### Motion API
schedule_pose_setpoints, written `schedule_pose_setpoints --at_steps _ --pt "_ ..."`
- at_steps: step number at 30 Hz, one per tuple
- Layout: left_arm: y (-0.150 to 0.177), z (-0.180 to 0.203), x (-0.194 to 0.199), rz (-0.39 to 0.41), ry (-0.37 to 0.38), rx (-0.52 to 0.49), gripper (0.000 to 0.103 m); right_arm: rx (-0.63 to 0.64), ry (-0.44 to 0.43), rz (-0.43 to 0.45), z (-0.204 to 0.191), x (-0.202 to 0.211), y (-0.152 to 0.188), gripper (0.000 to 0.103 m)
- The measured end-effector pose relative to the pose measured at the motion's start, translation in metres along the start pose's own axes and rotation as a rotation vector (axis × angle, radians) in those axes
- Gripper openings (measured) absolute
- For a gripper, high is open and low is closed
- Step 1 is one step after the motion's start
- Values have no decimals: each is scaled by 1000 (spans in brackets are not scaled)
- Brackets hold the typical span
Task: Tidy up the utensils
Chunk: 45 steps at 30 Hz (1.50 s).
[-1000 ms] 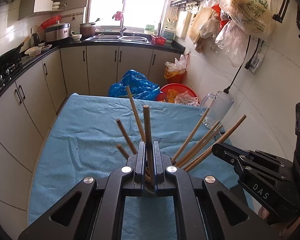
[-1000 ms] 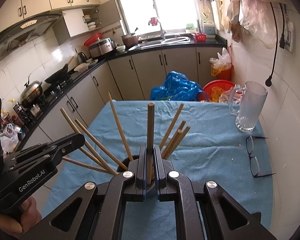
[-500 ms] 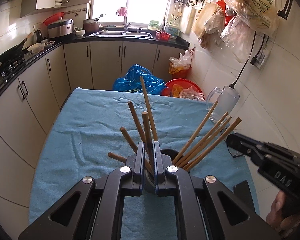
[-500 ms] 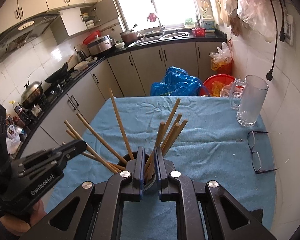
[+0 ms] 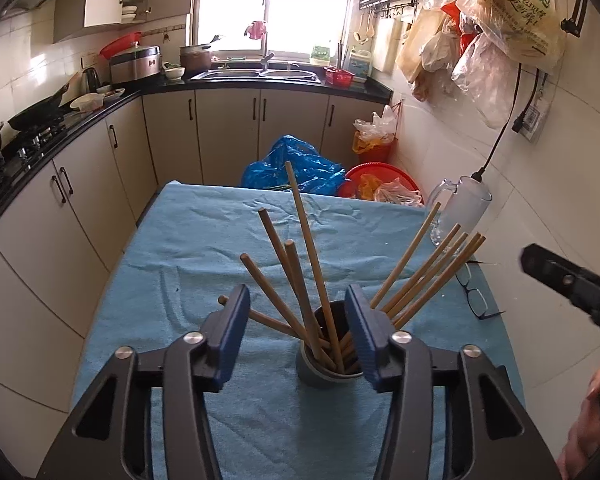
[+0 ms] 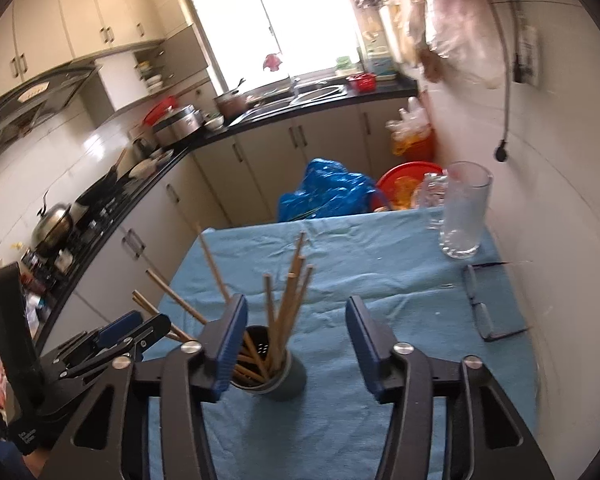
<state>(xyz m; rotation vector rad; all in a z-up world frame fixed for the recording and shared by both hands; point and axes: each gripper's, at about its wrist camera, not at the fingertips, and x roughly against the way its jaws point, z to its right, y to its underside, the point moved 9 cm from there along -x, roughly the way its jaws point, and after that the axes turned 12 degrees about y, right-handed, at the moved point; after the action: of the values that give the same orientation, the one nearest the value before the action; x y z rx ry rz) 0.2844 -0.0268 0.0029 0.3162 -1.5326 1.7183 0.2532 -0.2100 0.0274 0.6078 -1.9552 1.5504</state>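
Chopsticks [image 5: 300, 280] all standing in dark holder [image 5: 320, 368] on blue-clothed worktop [image 5: 188, 248], fanned outward against rim. Left tongs [image 5: 298, 332] spread wide, empty, straddling holder. Right tongs [image 6: 296, 344] likewise spread, empty, beside holder. Sorting looks finished.

- The left gripper [image 5: 298, 330] hovers level, fingers spread wide, nothing held.
- The right gripper [image 6: 296, 334] hovers alongside, fingers equally wide, empty.

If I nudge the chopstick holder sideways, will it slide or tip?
Probably tip: the chopsticks fan well above the narrow dark holder, making it top-heavy. The wrinkled blue cloth would likely grip its base rather than let it slide.
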Motion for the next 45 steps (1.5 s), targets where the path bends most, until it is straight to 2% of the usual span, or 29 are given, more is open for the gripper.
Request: schedule_pose_setpoints --at_steps 2,8,15,22,28,33,39,45 --pt "0 2 2 0 -5 2 56 -19 24 9 8 7 -1 68" --pt "-3 6 10 18 -41 -15 62 -73 81 11 31 25 6 79" --pt "-7 5 29 50 -80 -19 67 -74 119 -42 42 25 28 84" --pt "-4 4 52 76 -142 -40 80 -64 150 -77 46 24 45 85" --pt "13 -6 79 88 -217 -61 95 7 186 -84 36 27 57 86" --pt "40 -21 90 47 -313 -80 100 123 225 -58 19 36 70 89" --pt "73 -25 96 6 -240 -37 100 247 256 -36 3 43 91 90" --pt "90 -27 103 8 -276 -21 100 297 267 -34 -2 46 101 90"
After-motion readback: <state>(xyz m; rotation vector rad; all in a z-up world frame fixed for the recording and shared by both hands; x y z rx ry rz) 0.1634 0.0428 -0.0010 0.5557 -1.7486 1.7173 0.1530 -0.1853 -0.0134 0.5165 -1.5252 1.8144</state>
